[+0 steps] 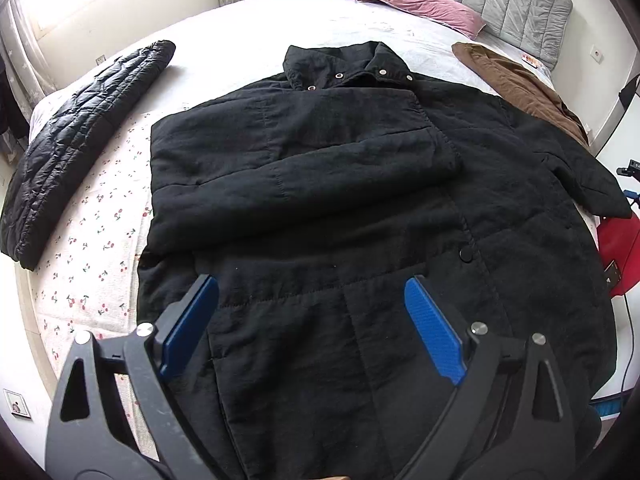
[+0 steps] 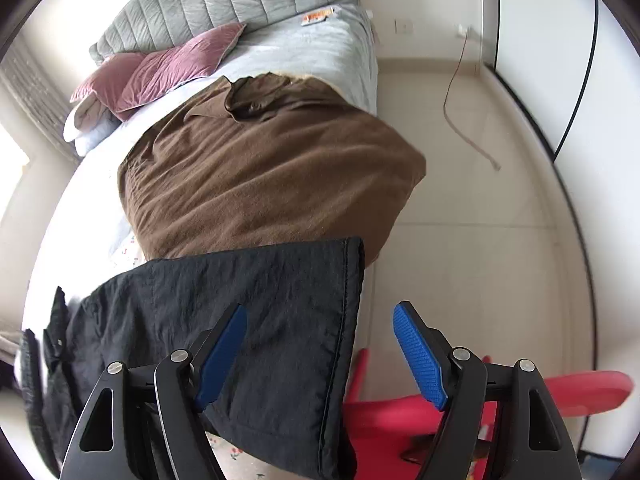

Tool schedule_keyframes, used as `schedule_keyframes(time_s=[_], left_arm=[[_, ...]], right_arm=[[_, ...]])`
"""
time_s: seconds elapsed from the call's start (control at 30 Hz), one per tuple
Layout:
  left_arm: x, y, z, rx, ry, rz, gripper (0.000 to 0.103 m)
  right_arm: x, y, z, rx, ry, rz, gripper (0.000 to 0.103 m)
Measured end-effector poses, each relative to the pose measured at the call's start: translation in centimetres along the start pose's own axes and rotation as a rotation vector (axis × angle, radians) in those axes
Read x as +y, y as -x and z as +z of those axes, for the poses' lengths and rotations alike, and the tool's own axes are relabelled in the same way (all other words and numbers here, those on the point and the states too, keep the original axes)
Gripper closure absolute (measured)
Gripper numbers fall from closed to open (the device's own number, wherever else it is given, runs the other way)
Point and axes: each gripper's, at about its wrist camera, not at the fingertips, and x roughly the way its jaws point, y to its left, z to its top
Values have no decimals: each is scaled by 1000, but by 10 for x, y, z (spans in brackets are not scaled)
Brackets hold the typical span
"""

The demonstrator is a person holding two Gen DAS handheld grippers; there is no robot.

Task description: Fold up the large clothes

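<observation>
Showing only rightward: black sleeve [image 2: 256, 320] overhanging bed [image 2: 320, 44].

L cam looks down over coat [image 1: 360, 200] past its fingers; R cam sits close at sleeve [image 2: 240, 320] (both catch brown jacket [image 2: 260, 176]).

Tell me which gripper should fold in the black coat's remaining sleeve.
Right. The right gripper is open just above the unfolded sleeve hanging off the bed edge. The left gripper, also open, hovers over the black coat body, farther away.
</observation>
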Motion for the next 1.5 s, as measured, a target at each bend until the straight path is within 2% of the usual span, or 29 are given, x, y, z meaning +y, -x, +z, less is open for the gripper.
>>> schedule_keyframes(time_s=[0.17, 0.27, 0.3, 0.33, 0.37, 0.53, 0.63, 0.8, 1.0, 1.07, 1.13, 1.17, 1.23, 1.27, 1.37, 1.47, 1.5], left_arm=[[0, 0, 2, -9, 5, -12, 9], [-1, 2, 3, -12, 9, -18, 9], [-1, 3, 4, -13, 6, -20, 9], [0, 5, 5, -18, 0, -21, 9], [0, 7, 6, -25, -6, -20, 9], [7, 15, 15, -54, 0, -24, 9], [13, 15, 24, -63, 23, -48, 9], [18, 17, 37, -86, 62, -89, 9], [26, 19, 50, -119, 92, -115, 9], [31, 17, 54, -133, 104, -128, 9], [35, 11, 55, -145, 110, -132, 9], [37, 8, 56, -148, 112, -129, 9], [42, -2, 58, -145, 122, -125, 9], [44, -8, 59, -140, 129, -130, 9], [44, -29, 65, -110, 148, -160, 9], [32, -53, 77, -69, 149, -194, 13], [24, -62, 82, -53, 144, -210, 17]], right_arm=[[2, -25, -3, 51, 9, 30, 27], [12, -26, -10, 22, 53, 45, 41], [15, -22, -13, 2, 67, 39, 59], [17, -20, -12, 0, 72, 41, 86], [19, -14, -13, -4, 70, 63, 91], [65, 55, -14, -122, 175, 227, 94], [122, 98, -19, -169, 265, 314, 95], [238, 140, -45, -196, 425, 455, 95], [400, 142, -110, -110, 627, 624, 94], [445, 135, -139, -52, 676, 674, 90], [481, 124, -170, 56, 744, 739, 73], [489, 119, -182, 85, 767, 755, 71], [491, 111, -199, 89, 802, 750, 48], [489, 105, -204, 76, 818, 738, 45], [468, 76, -203, 69, 837, 653, 43], [424, 29, -171, 91, 781, 574, 43], [409, 12, -167, 98, 753, 544, 43]])
